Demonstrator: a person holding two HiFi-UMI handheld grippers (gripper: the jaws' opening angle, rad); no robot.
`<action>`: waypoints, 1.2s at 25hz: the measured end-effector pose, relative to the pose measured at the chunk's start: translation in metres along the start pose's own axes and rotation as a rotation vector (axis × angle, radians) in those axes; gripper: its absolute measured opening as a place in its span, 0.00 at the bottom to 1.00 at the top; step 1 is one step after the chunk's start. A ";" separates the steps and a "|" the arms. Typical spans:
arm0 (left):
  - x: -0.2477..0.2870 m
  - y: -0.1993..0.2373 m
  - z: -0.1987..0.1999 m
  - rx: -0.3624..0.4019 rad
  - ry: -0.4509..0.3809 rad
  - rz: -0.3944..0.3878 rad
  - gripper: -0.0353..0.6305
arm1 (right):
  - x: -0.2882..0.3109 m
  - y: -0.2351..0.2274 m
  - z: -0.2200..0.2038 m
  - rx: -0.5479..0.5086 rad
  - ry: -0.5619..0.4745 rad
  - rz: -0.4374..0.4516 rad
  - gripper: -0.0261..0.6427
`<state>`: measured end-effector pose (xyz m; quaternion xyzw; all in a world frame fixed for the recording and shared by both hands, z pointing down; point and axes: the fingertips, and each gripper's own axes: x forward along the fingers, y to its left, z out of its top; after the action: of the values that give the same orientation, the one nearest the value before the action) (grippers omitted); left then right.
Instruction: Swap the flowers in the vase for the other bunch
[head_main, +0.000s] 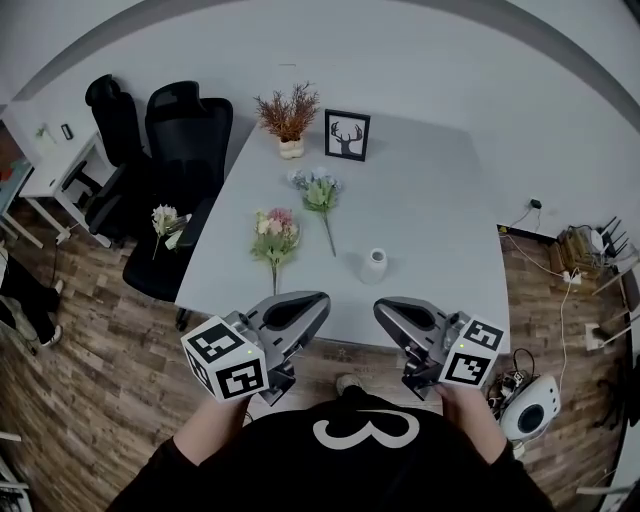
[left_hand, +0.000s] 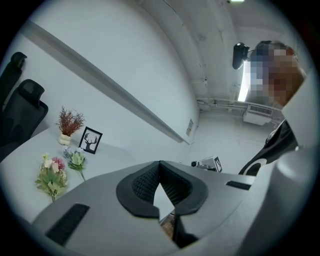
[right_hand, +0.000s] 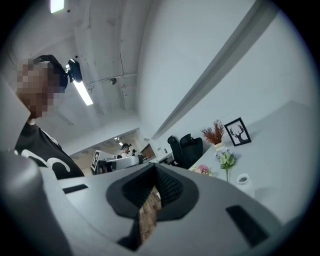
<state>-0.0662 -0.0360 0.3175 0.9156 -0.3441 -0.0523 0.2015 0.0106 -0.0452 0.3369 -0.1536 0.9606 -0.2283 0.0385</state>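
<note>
At the far edge of the white table (head_main: 430, 190), a framed deer-head print (head_main: 347, 135) stands just beside a potted dried reddish plant (head_main: 289, 120). Two black office chairs (head_main: 185, 130) sit left of the table on wood flooring (head_main: 90, 390).

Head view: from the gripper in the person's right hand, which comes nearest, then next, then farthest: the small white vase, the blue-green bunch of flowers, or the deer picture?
From the right gripper:
1. small white vase, just ahead, near the table's front edge.
2. blue-green bunch, lying mid-table, further left.
3. deer picture, standing at the far edge.
</note>
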 end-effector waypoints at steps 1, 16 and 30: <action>0.002 0.007 0.001 -0.002 0.000 0.013 0.07 | 0.004 -0.007 0.004 0.000 0.001 0.005 0.05; -0.025 0.122 0.012 -0.119 -0.056 0.305 0.07 | 0.127 -0.136 0.088 -0.162 0.124 0.095 0.05; -0.097 0.179 -0.035 -0.285 -0.086 0.577 0.07 | 0.261 -0.303 0.016 -0.442 0.536 -0.109 0.37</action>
<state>-0.2408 -0.0830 0.4181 0.7397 -0.5869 -0.0793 0.3196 -0.1504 -0.3908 0.4582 -0.1441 0.9531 -0.0486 -0.2615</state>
